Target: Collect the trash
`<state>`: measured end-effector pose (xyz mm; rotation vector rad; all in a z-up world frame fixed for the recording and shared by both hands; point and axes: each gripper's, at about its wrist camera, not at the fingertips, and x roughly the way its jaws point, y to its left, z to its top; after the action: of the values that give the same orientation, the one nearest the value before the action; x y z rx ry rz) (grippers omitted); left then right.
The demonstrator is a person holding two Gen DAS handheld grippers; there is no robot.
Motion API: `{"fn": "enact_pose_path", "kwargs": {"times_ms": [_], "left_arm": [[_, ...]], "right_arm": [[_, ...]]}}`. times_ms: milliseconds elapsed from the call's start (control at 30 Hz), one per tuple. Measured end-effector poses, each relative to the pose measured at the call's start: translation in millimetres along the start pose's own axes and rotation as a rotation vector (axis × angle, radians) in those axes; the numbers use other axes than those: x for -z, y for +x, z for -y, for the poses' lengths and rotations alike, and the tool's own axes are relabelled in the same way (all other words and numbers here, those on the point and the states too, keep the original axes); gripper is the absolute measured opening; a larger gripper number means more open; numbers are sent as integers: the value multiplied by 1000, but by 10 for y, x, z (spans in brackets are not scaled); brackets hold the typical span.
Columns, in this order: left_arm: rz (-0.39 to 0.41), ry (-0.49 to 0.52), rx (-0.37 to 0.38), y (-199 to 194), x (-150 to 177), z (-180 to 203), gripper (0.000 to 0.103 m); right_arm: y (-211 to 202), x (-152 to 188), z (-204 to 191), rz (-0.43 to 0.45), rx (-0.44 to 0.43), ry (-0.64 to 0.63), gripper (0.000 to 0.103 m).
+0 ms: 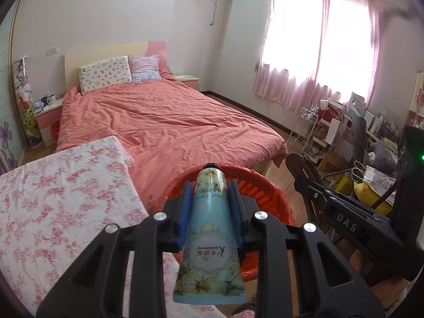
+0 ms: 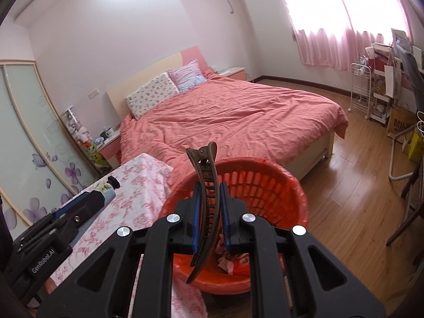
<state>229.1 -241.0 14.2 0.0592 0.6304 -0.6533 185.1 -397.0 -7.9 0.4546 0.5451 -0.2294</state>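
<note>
My left gripper (image 1: 210, 185) is shut on a pale blue hand cream tube (image 1: 209, 233) with a flower print and a black cap pointing forward. It hangs over the near rim of an orange-red trash basket (image 1: 267, 198). In the right wrist view my right gripper (image 2: 209, 188) is shut on a brown hair clip (image 2: 206, 206), held upright above the same trash basket (image 2: 265, 185), which holds some crumpled scraps at its bottom. The left gripper (image 2: 87, 198) with the tube (image 2: 108, 186) shows at the left of that view. The right gripper's black body (image 1: 344, 220) shows at the right of the left wrist view.
A table with a pink floral cloth (image 1: 53, 198) stands left of the basket. A bed with a coral cover (image 1: 164, 122) lies beyond. Cluttered shelves, a white rack (image 2: 360, 90) and a chair stand along the right wall. Wood floor (image 2: 344, 185) lies to the right of the basket.
</note>
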Motion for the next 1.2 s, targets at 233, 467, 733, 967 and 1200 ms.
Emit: {"fn": "enact_pose_path", "kwargs": {"times_ms": [233, 467, 733, 967, 1200], "left_arm": [[-48, 3, 27, 425, 23, 73, 29], [-95, -36, -60, 643, 125, -153, 52], [-45, -64, -161, 64, 306, -588, 69], [59, -48, -285, -916, 645, -721, 96], [125, -43, -437, -1680, 1052, -724, 99]], "right_arm": [[174, -61, 158, -13, -6, 49, 14], [426, -54, 211, -64, 2, 57, 46], [-36, 104, -10, 7, 24, -28, 70], [-686, 388, -478, 123, 47, -155, 98], [-1167, 726, -866, 230, 167, -294, 101]]}}
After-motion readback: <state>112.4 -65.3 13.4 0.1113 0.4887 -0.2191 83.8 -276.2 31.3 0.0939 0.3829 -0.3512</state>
